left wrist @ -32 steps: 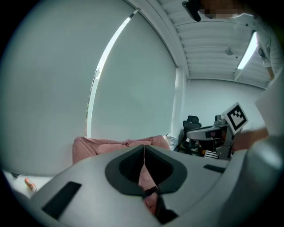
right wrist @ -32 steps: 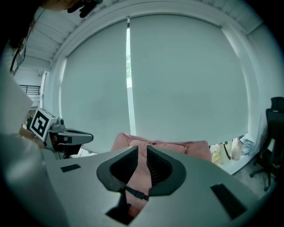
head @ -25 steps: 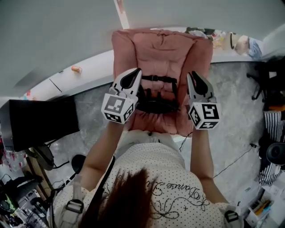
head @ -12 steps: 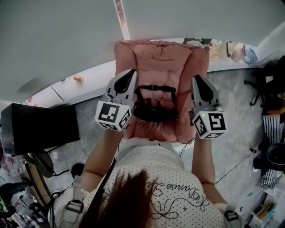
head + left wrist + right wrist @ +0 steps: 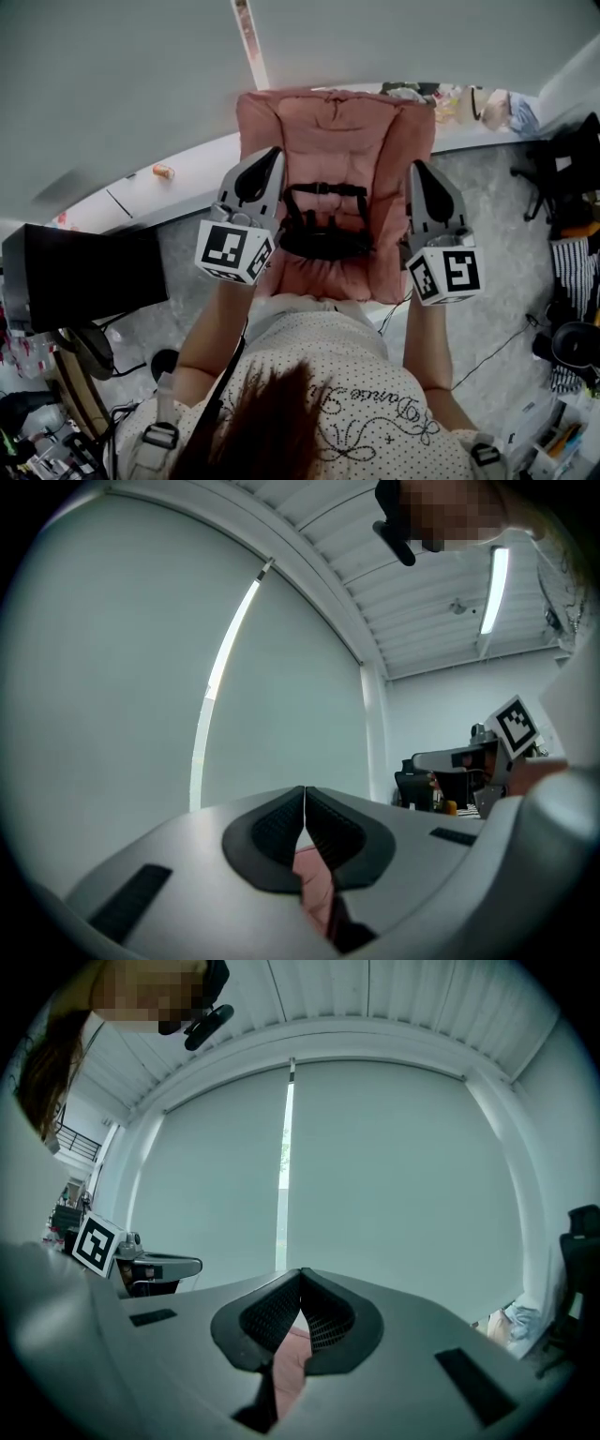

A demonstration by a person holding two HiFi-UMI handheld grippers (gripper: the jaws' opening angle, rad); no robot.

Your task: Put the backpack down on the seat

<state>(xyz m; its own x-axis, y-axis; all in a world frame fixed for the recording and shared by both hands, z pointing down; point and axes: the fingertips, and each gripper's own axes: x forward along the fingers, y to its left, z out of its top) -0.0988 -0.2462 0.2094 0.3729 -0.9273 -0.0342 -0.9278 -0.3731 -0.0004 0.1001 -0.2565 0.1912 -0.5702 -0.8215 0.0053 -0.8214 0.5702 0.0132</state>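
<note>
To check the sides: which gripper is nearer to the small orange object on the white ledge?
Left. The left gripper is at the edge of the pink chair nearest the orange object; the right gripper is at the opposite edge.

Left gripper closed, right gripper just-closed

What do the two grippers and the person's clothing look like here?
Left gripper and right gripper: grey tapered shells with dark ribbed fingers, each carrying a white cube with black square markers. The person wears a white dotted top with script lettering.
</note>
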